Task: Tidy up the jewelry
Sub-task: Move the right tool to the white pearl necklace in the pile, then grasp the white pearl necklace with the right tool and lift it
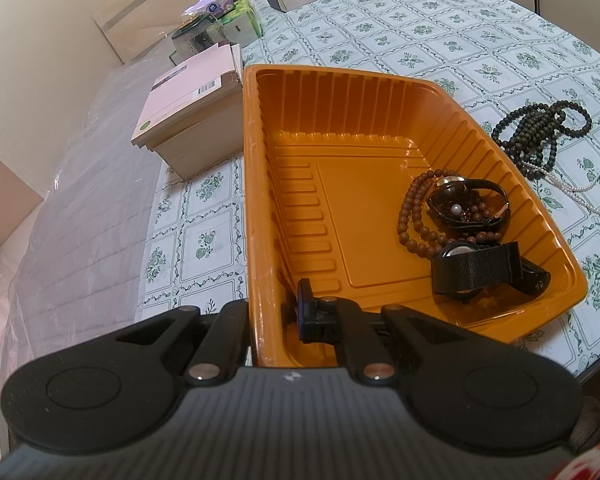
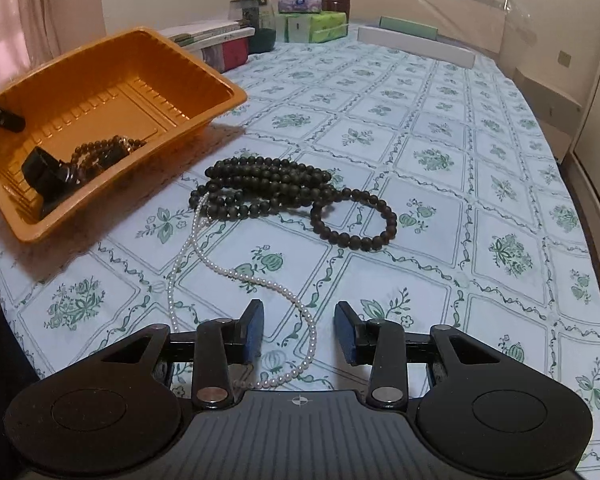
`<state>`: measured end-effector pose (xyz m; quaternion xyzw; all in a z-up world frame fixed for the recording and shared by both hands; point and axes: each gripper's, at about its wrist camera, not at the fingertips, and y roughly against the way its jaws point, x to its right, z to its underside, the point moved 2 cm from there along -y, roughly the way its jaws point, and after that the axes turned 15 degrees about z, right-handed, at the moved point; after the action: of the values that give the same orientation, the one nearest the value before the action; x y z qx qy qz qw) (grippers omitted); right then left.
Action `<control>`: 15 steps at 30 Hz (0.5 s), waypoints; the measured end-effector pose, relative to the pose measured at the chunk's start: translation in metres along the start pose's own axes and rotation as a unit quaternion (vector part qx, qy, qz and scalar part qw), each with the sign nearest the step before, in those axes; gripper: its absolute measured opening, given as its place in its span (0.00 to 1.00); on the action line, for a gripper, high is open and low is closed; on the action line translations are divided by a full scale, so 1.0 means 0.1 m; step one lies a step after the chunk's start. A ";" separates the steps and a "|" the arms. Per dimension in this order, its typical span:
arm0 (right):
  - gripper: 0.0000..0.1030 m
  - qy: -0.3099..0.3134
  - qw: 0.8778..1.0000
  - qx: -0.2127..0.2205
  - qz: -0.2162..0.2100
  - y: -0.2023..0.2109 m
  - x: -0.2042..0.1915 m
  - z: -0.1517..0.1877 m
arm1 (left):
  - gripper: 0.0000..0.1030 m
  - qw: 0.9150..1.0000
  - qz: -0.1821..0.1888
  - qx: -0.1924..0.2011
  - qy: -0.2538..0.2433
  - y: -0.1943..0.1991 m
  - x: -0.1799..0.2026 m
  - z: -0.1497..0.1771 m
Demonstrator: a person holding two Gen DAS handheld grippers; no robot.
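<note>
An orange plastic tray [image 1: 380,92] [image 2: 224,94] stands on the floral tablecloth. My left gripper [image 1: 278,312] is shut on the tray's near left wall, one finger inside and one outside. Inside lie a brown bead bracelet [image 1: 410,216], a black watch [image 1: 474,200] and a fabric-strap watch [image 1: 476,268]. Beside the tray on the cloth a dark bead necklace [image 2: 284,188] [image 1: 540,128] is heaped, and a white pearl necklace [image 2: 236,276] runs from under it. My right gripper [image 2: 299,312] is open low over the cloth, with the pearl strand lying between its fingers, untouched by the pads.
A stack of books and boxes [image 1: 188,104] stands against the tray's far left side. Tissue packs [image 2: 314,20], a glass jar [image 2: 256,12] and long flat boxes [image 2: 416,46] line the back of the table. The table edge [image 2: 588,216] curves along the right.
</note>
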<state>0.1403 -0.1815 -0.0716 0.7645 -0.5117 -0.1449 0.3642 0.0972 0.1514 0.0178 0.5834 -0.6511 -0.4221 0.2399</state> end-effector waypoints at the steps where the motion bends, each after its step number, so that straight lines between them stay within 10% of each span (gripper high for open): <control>1: 0.26 -0.004 1.000 0.003 -0.001 -0.02 0.01 0.00 | 0.06 1.000 0.000 0.000 0.000 0.00 0.00 0.00; 3: 0.02 -0.007 1.000 0.001 0.006 -0.02 0.02 -0.03 | 0.06 1.000 0.000 0.000 0.000 0.00 0.00 0.00; 15: 0.01 0.003 0.997 0.069 0.028 0.47 0.03 -0.37 | 0.06 1.000 0.002 0.000 0.001 0.01 -0.02 0.00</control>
<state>0.1321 -0.1790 -0.0126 0.7737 -0.5407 -0.0966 0.3159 0.0974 0.1530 0.0191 0.5826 -0.6517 -0.4212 0.2415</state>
